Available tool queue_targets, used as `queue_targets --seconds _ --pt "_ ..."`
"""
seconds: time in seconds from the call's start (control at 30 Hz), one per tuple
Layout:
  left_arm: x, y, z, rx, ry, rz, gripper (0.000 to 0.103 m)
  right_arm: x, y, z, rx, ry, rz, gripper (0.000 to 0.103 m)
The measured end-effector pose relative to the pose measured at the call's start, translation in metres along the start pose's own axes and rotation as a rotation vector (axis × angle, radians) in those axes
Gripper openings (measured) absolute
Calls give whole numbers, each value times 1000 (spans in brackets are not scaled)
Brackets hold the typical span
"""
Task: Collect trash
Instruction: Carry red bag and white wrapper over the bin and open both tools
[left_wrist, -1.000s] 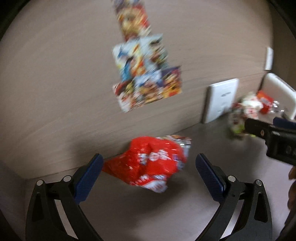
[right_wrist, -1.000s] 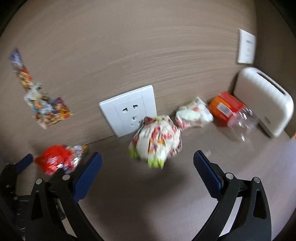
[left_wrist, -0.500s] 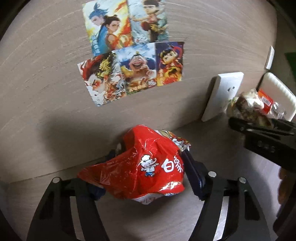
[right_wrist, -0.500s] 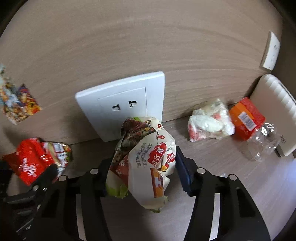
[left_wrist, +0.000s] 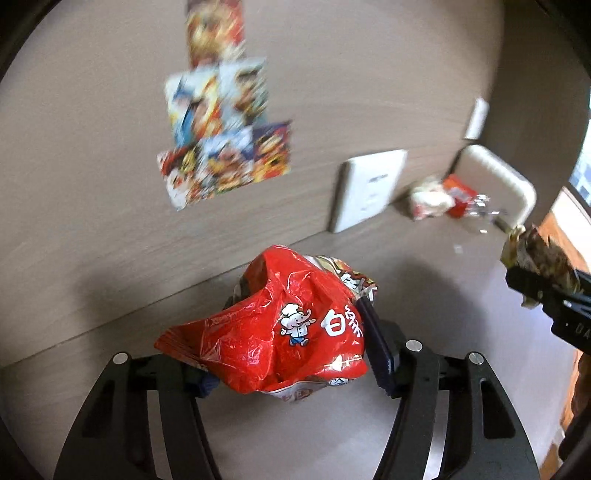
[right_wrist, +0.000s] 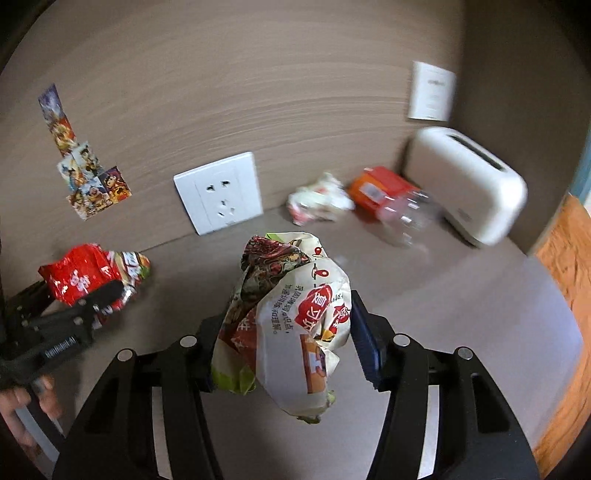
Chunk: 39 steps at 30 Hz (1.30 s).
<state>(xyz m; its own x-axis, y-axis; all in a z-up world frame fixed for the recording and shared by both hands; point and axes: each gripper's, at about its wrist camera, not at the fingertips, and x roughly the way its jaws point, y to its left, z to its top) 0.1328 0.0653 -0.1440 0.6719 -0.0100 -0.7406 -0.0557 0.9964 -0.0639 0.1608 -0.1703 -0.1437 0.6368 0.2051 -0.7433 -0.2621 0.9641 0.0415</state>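
Fingers on both grippers are clamped tight now: the left gripper (left_wrist: 291, 354) squeezes the red snack bag (left_wrist: 273, 332), and the right gripper (right_wrist: 284, 343) pinches the crumpled white wrapper (right_wrist: 295, 317). A second ago both sets of jaws stood wide open, with each piece lying on the countertop (right_wrist: 461, 295) near its back edge, under the wall. Half a second ago they had closed on the pieces low against the wall; now both views have drawn back, and the white wrapper no longer covers the wall socket (right_wrist: 219, 192). Both pieces look lifted clear of the surface, so two items seem secured and ready to carry off. Left behind at the back edge, toward the right corner by the toaster (right_wrist: 465, 184), are a white crumpled wrapper (right_wrist: 319, 199), an orange packet (right_wrist: 380, 188) and a clear plastic piece (right_wrist: 406, 221). No bin shows in either view.
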Motion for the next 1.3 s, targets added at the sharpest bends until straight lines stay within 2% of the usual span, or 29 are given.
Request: queue_targets --seconds 0.13,0.3,0.6,0.93,1.3 --pt "-30 -24 0 65 -30 -43 62 -30 -31 -16 39 -2 -47 57" --pt "-34 -90 3 175 -61 -85 62 -64 -63 -44 94 -11 -131 57" --pt "-45 -206 -11 402 -88 -242 62 -118 -122 -89 218 -51 -257 57" --pt "-63 -324 -56 616 -59 -456 62 -179 -186 -148 381 -57 -403 57" --pt "-51 -421 -122 790 34 -570 63 -200 -247 -212 519 11 -456 57"
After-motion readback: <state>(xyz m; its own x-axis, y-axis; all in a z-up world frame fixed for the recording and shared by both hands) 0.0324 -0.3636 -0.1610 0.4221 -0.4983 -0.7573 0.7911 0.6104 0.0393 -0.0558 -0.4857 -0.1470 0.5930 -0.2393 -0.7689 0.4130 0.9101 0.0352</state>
